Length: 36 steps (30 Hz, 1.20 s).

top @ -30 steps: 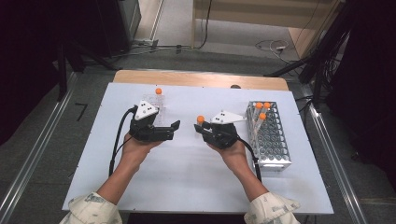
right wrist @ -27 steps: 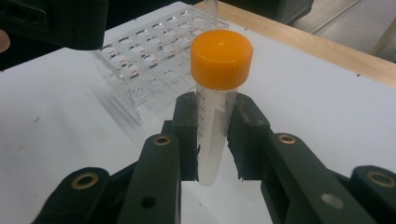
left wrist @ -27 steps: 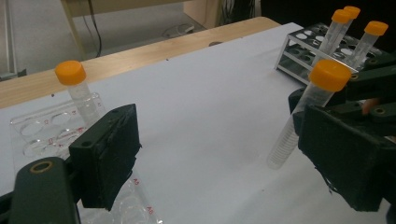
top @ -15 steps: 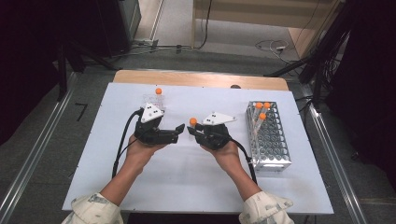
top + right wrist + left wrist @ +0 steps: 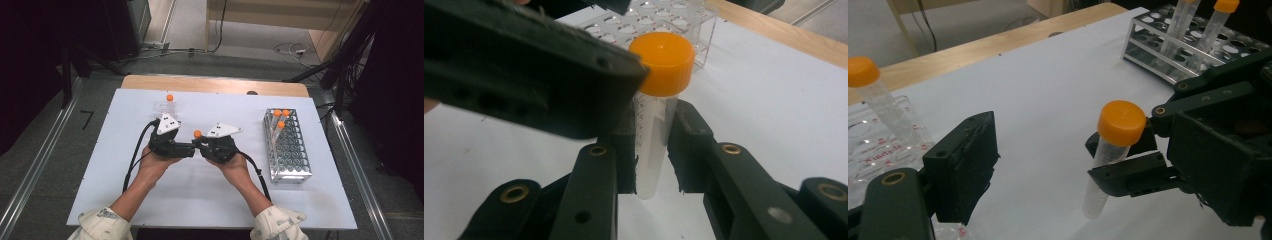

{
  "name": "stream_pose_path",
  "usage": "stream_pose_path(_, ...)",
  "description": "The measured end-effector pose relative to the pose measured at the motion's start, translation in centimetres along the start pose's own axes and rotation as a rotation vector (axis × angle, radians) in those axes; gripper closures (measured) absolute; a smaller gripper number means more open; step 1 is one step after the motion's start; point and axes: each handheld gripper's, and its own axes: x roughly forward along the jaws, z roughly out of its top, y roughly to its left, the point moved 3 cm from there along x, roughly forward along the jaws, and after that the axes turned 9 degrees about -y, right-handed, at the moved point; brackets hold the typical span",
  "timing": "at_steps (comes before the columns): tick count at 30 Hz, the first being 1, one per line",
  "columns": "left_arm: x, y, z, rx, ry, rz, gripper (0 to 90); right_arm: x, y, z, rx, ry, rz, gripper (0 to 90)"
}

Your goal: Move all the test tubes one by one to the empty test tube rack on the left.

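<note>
A white sheet point(image 5: 200, 200) is covering the wooden table point(image 5: 215, 84), which is standing on grey floor between metal rails, with cables trailing beyond. Mid-table, the right gripper point(image 5: 201, 142) is clamping an orange-capped tube point(image 5: 656, 107) upright, while the left gripper point(image 5: 190, 149) is holding its jaws open beside the cap. A metal rack point(image 5: 287, 145) is sitting at right, a clear rack point(image 5: 165, 106) behind.

A white sheet point(image 5: 150, 200) covers the wooden table point(image 5: 210, 84). On it stand a metal rack point(image 5: 292, 160) at the right, holding capped tubes, and a clear rack point(image 5: 162, 106) at the far left with one tube.
</note>
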Motion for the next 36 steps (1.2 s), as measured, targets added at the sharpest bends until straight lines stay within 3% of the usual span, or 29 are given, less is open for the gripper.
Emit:
stream_pose_path(11, 0.27, -0.27, -0.26, -0.010, -0.004, -0.020, 15.5, 0.53, 0.63, -0.28, -0.001, 0.005, 0.022, 71.3)
stream_pose_path(18, 0.07, -0.07, -0.46, -0.013, -0.029, -0.034, 38.5, 0.62, 0.77, -0.25, 0.004, 0.005, 0.025, 71.3)
stream_pose_path(28, 0.24, -0.34, -0.86, -0.005, -0.014, -0.076, 65.4, 0.59, 0.81, -0.20, 0.004, 0.003, 0.029, 71.3)
stream_pose_path(30, 0.24, -0.38, -0.90, -0.005, -0.013, -0.080, 69.3, 0.56, 0.80, -0.18, 0.004, 0.005, 0.029, 71.4)
stream_pose_path(36, 0.17, -0.34, -0.82, -0.005, -0.020, -0.082, 70.3, 0.49, 0.77, -0.14, 0.004, 0.002, 0.032, 71.1)
